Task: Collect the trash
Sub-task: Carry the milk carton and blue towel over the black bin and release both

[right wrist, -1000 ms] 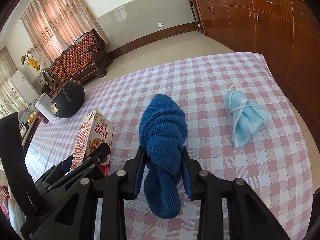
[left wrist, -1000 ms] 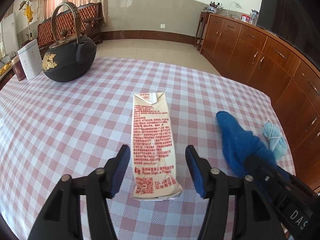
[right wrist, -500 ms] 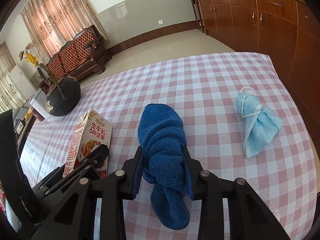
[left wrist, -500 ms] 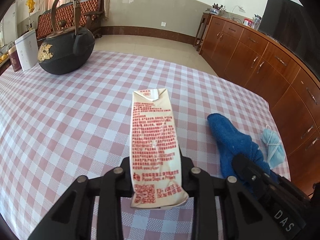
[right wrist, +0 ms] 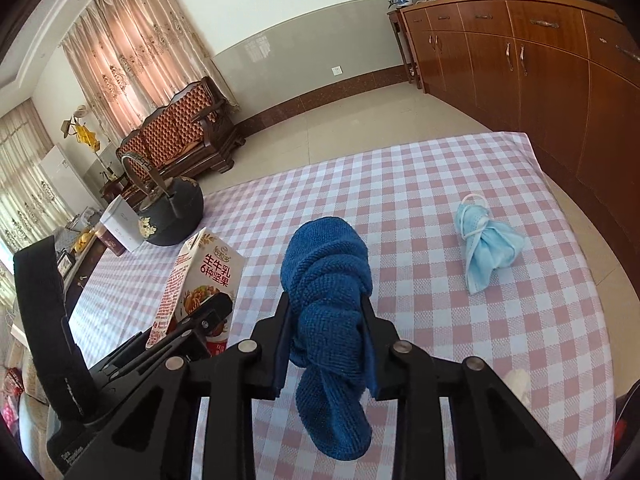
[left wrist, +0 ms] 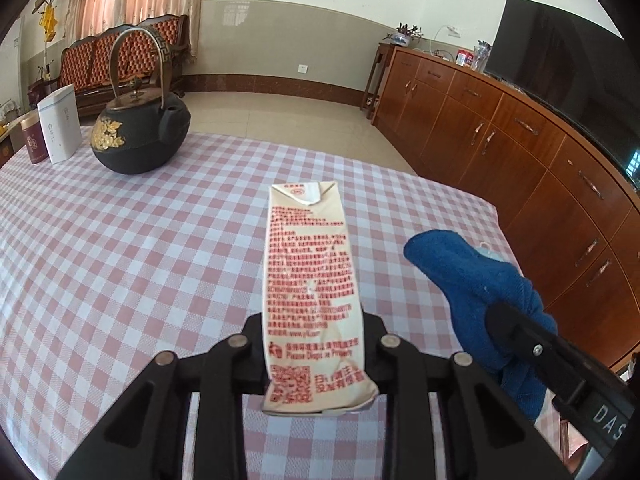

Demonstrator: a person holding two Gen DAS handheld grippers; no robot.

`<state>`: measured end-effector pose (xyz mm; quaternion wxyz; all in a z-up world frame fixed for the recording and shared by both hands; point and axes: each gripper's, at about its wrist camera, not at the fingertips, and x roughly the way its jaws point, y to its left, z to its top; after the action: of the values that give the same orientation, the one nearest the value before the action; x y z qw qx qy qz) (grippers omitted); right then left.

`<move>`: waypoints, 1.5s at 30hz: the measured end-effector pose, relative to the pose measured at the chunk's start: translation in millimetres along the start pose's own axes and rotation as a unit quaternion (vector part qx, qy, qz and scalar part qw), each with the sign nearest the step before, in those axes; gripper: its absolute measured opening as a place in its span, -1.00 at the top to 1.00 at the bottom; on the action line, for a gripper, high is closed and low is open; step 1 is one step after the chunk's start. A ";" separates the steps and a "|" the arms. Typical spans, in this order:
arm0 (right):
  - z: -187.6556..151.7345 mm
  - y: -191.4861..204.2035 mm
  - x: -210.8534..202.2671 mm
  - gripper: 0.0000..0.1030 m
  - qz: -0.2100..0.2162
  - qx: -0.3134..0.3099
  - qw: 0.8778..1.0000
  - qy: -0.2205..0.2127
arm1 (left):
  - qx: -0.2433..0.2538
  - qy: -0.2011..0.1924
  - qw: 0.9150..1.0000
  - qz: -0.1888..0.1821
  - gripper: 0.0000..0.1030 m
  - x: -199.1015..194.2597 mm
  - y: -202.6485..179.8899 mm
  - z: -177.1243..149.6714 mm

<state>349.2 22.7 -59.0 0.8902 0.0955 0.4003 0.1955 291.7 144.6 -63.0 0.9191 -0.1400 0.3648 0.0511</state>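
Observation:
A cream milk carton (left wrist: 308, 272) with red print hangs lifted above the checked table (left wrist: 120, 260), and my left gripper (left wrist: 314, 344) is shut on its lower part. The right wrist view shows the carton's picture side (right wrist: 204, 276). A knotted blue cloth (right wrist: 326, 268) is between the pads of my right gripper (right wrist: 325, 320), whose jaws are still closing on it; its tail dangles below them. In the left wrist view the cloth (left wrist: 472, 276) shows to the right of the carton. A bundled light blue face mask (right wrist: 486, 246) lies on the table to the right.
A black iron teapot (left wrist: 140, 136), a white box (left wrist: 60, 128) and a maroon tin (left wrist: 34, 140) stand at the far left of the table. Wooden cabinets (left wrist: 520, 152) line the right wall beyond the table's edge. A small white scrap (right wrist: 516, 384) lies near the front right.
The left jaws closed from wide apart onto the carton. Both grippers then rose, taking the carton and the blue cloth up off the table.

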 end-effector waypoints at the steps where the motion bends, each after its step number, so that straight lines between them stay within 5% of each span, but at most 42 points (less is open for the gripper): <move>1: -3.5 0.6 -8.9 0.38 0.002 -0.002 1.000 -0.004 | 0.003 -0.002 1.000 -0.003 0.42 -5.9 -1.9 -3.5; 11: -42.4 -21.2 -113.9 0.39 0.002 0.009 0.999 -0.048 | 0.033 -0.003 0.999 -0.041 0.42 -65.4 -33.1 -39.4; 21: -80.2 -96.2 -220.4 0.39 -0.065 0.058 0.991 -0.104 | 0.101 0.007 0.987 -0.129 0.43 -101.2 -127.4 -72.0; 35: -169.5 -260.3 -327.2 0.39 -0.220 0.198 0.947 -0.123 | 0.212 0.096 0.936 -0.263 0.43 -90.0 -309.5 -168.2; 45: -224.0 -365.0 -346.0 0.39 -0.270 0.291 0.913 -0.094 | 0.272 0.161 0.907 -0.277 0.43 -57.5 -398.5 -242.0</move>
<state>71.7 -451.6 -92.6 0.8754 0.2562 0.3648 -0.1871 169.2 -307.0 -104.1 0.8273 0.0142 0.4545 -0.3300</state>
